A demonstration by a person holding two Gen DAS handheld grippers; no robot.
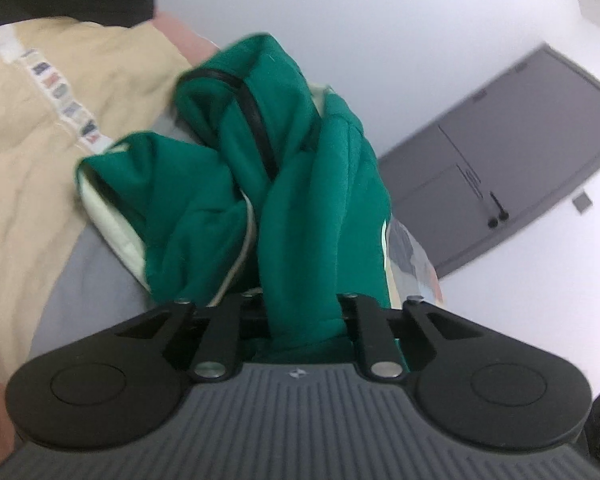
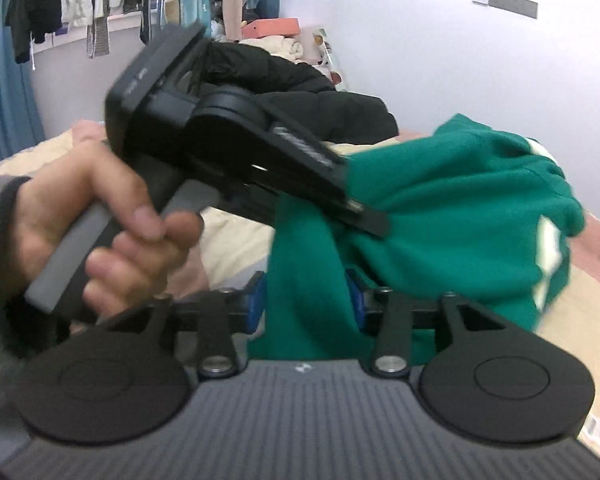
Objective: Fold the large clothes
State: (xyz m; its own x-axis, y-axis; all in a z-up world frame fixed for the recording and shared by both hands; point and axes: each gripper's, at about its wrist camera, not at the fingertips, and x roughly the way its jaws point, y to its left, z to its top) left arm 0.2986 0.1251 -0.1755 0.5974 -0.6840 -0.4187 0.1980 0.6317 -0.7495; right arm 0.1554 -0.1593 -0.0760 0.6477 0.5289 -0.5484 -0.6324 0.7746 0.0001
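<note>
Bunched and twisted above the bed: a green garment of soft, fleecy knit, with a pale cream lining at its folded edges and a narrow black strip along one fold. Hangs in thick rolls between both tools, lifted off the beige bed cover, itself crinkled and carrying a printed ribbon of small coloured patches.

Left gripper: matte black linkage arms and round discs over a ribbed grey body, finger ends buried under a rope-like roll of the green cloth. Seen from the side in the right wrist view, flat black fingers pressed together on a fold of the garment. Held by a bare left hand wrapped round a grey squared handle, a grey cuff at the wrist.

Right gripper: blue pads set partly apart, a broad band of the green knit filling the gap between them; impossible to tell whether squeezed or merely lying there.

Behind, a puffy black jacket heaped on the bed, a rail of hanging clothes, a smooth white wall and a flat grey door.
</note>
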